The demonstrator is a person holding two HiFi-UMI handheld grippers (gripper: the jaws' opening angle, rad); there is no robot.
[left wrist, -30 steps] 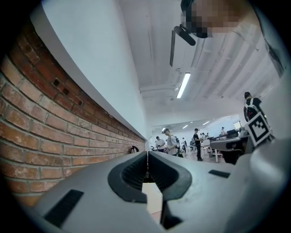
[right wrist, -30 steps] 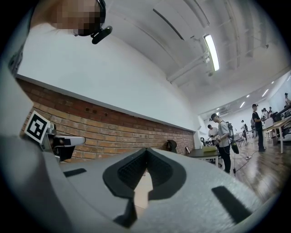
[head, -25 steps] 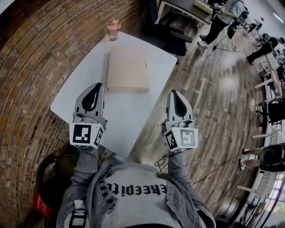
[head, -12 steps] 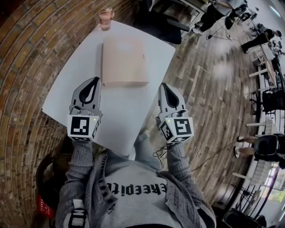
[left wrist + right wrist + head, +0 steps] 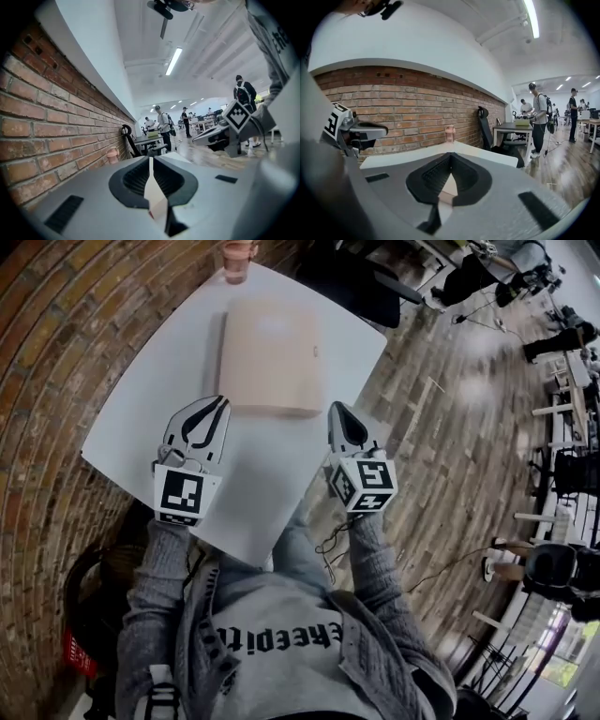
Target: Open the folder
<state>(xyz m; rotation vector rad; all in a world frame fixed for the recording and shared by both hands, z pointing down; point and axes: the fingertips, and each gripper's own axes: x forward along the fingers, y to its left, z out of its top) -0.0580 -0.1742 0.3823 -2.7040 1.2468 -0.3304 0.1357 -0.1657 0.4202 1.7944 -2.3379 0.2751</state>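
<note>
A closed beige folder (image 5: 272, 357) lies flat on the white table (image 5: 169, 381), its near edge towards me. In the head view my left gripper (image 5: 221, 401) hovers over the table just short of the folder's near left corner, jaws shut and empty. My right gripper (image 5: 336, 409) is level with the near right corner, over the table's right edge, also shut with nothing in it. In the left gripper view the tips of the left gripper (image 5: 150, 159) meet. The right gripper (image 5: 451, 154) shows the same in its own view.
A pink cup (image 5: 236, 259) stands at the table's far corner beyond the folder, also seen as the cup (image 5: 449, 133) against the brick wall (image 5: 408, 98). A black office chair (image 5: 356, 282) stands past the far edge. Wooden floor (image 5: 450, 427) lies to the right, with people at desks farther off.
Both grippers have moved forward, from over the near part of the table up to the folder's near edge. They stay shut. The folder has not moved.
</note>
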